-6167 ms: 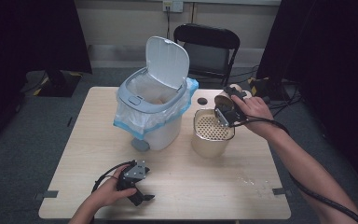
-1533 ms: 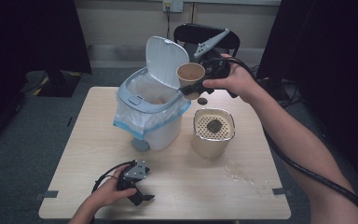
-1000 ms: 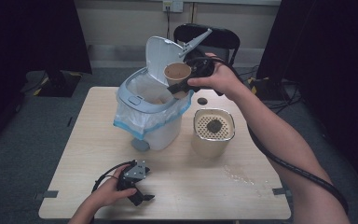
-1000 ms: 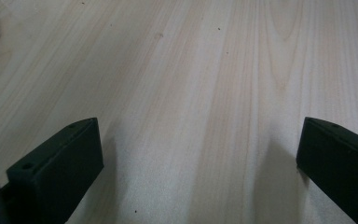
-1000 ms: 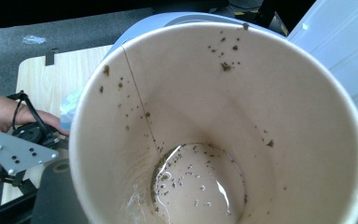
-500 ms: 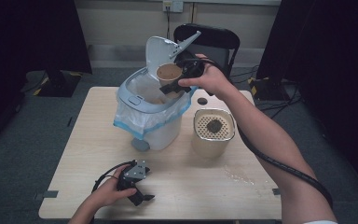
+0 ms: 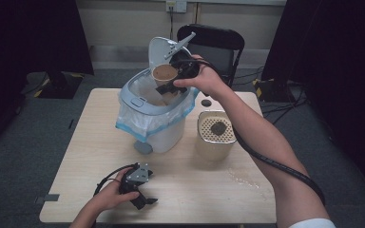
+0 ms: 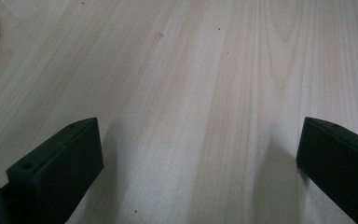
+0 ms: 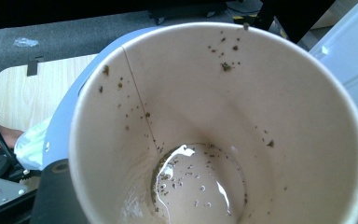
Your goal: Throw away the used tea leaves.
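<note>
A brown paper cup [image 7: 164, 72] hangs over the open mouth of the white bin [image 7: 152, 121], gripped by my right gripper [image 7: 169, 81], whose jaws are shut on its wall. In the right gripper view the cup [image 9: 223, 93] is tilted toward the camera, with specks on its inner wall and a little pale liquid [image 9: 196, 184] at its bottom. My left gripper [image 7: 141, 199] rests on the table near the front edge. Its jaws stand wide apart in the left gripper view, and the left gripper [image 8: 200, 154] has only bare wood between them.
The bin has a blue-edged liner and its lid [image 7: 164, 50] stands upright. A cream canister [image 7: 216, 140] with a perforated top and a dark clump stands to the bin's right. A wet patch [image 7: 240, 175] lies in front of it. A black chair [image 7: 216, 45] stands behind the table.
My right hand has carried the cup to the left and slightly down, from beside the lid to over the bin's opening. The left gripper has not moved.
</note>
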`<state>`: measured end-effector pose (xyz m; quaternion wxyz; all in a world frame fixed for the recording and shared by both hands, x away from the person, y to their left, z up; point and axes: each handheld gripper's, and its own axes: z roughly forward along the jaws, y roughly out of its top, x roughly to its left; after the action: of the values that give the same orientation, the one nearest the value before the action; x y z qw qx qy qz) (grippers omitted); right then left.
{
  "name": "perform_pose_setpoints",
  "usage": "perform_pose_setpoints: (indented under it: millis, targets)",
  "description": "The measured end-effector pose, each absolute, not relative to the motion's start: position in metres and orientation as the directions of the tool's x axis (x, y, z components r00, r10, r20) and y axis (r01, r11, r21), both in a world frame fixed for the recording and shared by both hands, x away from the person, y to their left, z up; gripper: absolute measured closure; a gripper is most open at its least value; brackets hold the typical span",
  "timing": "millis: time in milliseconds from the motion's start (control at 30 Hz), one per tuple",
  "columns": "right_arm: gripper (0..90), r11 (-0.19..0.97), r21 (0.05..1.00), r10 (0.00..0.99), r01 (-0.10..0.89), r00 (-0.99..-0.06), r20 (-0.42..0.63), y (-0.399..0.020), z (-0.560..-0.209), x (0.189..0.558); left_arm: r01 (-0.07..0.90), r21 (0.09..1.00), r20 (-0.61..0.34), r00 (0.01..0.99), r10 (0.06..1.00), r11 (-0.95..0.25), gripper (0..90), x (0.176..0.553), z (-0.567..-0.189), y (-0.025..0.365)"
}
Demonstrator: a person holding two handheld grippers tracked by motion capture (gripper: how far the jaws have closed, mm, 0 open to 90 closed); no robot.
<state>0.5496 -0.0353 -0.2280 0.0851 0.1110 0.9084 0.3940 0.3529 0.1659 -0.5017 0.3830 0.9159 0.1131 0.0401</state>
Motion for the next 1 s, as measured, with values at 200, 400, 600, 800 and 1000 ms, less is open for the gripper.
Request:
perform_pose_setpoints:
  millis: [200,400,600,800,1000]
  targets:
    - [27.8,0.664,0.736,0.265,0.130,-0.962,-0.069,-0.027,-0.233,0.553,0.176,0.710,-0.013,0.971,0.238,-0.681,0.0,0.353,-0.502,0.166]
    - [27.6,0.669,0.732,0.258,0.128,-0.964,-0.067,-0.016,-0.237,0.552,0.176,0.710,-0.013,0.971,0.238,-0.681,0.0,0.353,-0.502,0.166]
    - [27.2,0.666,0.735,0.257,0.125,-0.964,-0.069,-0.008,-0.239,0.553,0.179,0.711,-0.014,0.971,0.240,-0.681,0.0,0.353,-0.502,0.166]
    - [23.0,0.654,0.746,0.265,0.125,-0.962,-0.071,-0.006,-0.240,0.556,0.177,0.710,-0.013,0.971,0.238,-0.681,0.0,0.353,-0.502,0.166]
    - [15.2,0.629,0.764,0.279,0.147,-0.959,-0.044,-0.006,-0.239,0.555,0.177,0.711,-0.013,0.971,0.238,-0.681,0.0,0.353,-0.502,0.166]
